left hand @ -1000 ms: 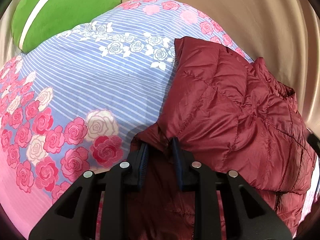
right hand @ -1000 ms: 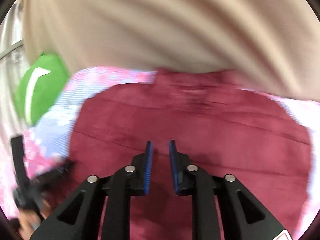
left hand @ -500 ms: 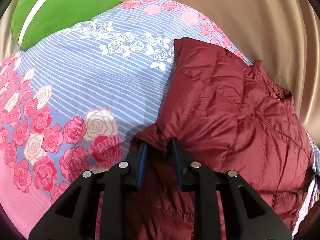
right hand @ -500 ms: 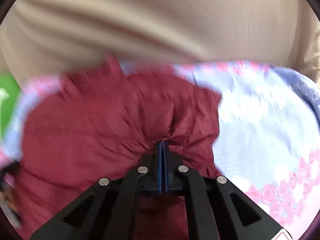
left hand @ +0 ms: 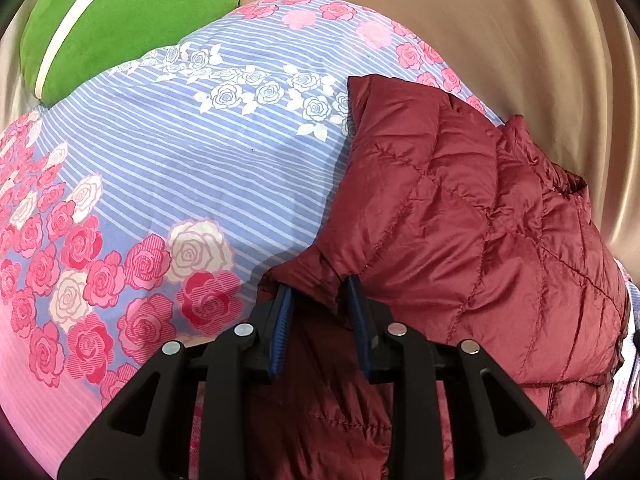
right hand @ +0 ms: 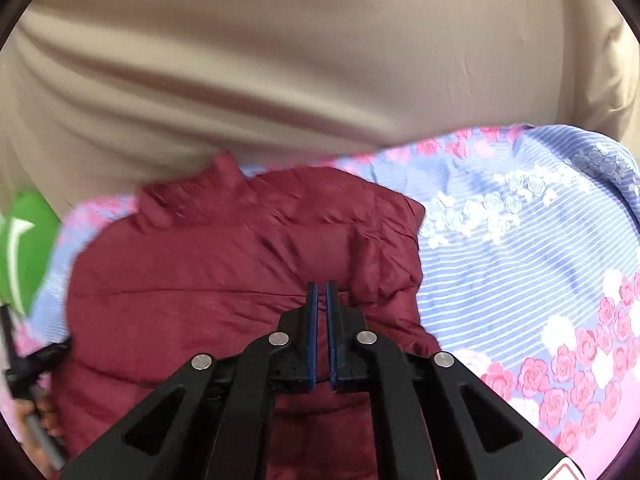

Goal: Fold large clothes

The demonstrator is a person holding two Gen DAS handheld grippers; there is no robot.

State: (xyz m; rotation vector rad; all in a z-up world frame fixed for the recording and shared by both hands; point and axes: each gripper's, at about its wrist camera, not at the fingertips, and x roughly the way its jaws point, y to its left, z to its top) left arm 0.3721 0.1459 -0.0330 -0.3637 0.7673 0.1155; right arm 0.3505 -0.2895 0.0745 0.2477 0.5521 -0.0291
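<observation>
A dark red quilted puffer jacket (left hand: 472, 232) lies on a bed with a blue striped, rose-patterned cover (left hand: 192, 168). My left gripper (left hand: 320, 292) is open, its blue pads on either side of a bunched fold at the jacket's near left edge. In the right wrist view the jacket (right hand: 208, 280) lies folded below my right gripper (right hand: 321, 286), whose pads stand a narrow slit apart with nothing between them, above the jacket's right part. The left gripper (right hand: 36, 360) shows at that view's left edge.
A green cushion with a white stripe (left hand: 120, 16) sits at the bed's far left corner. Beige curtains (right hand: 320, 60) hang behind the bed. Bare bedcover (right hand: 520, 260) lies to the right of the jacket.
My right gripper closed on a jacket fold half a second ago, then let it go and pulled back; its pads have parted slightly. The jacket's right side settled flatter. The left gripper stayed put.
</observation>
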